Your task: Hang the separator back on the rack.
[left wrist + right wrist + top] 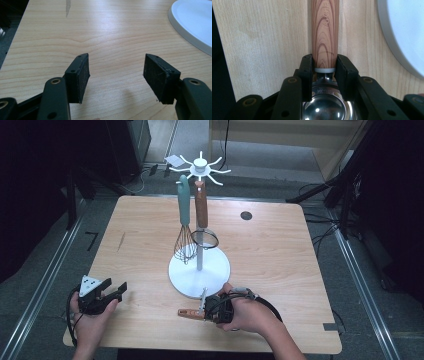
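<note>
light wood table (280, 245), round dark grommet hole (246, 215) near far edge, dark streak (121, 241) toward left edge. grey floor (45, 270) with metal rails (50, 280) along both sides. dark surroundings; pale wooden furniture (300, 140) beyond far edge.

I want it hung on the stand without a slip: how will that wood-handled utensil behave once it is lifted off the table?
The wood-handled utensil looks stiff. Its round, smooth handle may roll or twist in the right gripper. The shiny metal head probably makes it head-heavy.
</note>
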`<state>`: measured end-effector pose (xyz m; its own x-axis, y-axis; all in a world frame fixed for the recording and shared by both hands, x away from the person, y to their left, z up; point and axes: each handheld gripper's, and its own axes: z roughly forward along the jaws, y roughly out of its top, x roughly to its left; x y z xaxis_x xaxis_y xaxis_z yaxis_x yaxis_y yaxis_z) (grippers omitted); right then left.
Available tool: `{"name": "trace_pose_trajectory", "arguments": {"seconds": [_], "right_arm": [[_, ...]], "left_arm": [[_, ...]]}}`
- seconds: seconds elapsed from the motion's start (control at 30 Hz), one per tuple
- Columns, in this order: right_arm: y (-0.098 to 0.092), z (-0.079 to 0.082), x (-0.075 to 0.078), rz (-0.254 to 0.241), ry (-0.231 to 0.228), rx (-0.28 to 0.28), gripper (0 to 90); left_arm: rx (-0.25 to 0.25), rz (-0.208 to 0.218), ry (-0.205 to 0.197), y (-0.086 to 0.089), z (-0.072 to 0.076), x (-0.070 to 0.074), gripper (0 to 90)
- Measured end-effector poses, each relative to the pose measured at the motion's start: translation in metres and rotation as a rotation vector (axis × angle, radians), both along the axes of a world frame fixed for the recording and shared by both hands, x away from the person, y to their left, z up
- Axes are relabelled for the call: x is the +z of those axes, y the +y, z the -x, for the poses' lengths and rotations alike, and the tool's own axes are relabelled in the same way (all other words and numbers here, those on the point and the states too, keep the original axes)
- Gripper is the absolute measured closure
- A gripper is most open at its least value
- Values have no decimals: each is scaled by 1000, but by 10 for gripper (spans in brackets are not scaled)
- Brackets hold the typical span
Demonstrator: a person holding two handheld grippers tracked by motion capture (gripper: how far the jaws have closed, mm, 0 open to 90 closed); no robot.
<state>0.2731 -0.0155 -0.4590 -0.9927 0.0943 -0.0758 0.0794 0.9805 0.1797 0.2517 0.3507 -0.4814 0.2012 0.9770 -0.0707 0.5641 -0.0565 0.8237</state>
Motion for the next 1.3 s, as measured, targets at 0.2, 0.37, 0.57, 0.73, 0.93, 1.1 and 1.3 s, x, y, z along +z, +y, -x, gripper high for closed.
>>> {"name": "trace_pose_trajectory", "arguments": {"seconds": [0.2,0.37,0.57,0.73,0.93,1.1,1.3], "right_arm": [[1,-4,1,17,48,-39,710],[2,-3,1,32,56,-64,715],[-3,1,0,-7,10,-28,717],[-16,1,3,-70,20,-68,717],[-33,-3,13,-129,-31,-133,718],[-45,-9,17,-150,-31,-230,718],[-58,-17,14,-168,-35,-335,718]], "left_arm": [[-3,-5,-1,-1,0,0,387],[1,-5,-3,-1,0,0,387],[1,-7,-3,-1,0,0,388],[3,-7,-5,-1,0,0,388],[5,-9,-4,-1,0,0,388],[3,-11,-4,-1,0,0,387],[7,-2,-9,0,0,0,383]]}}
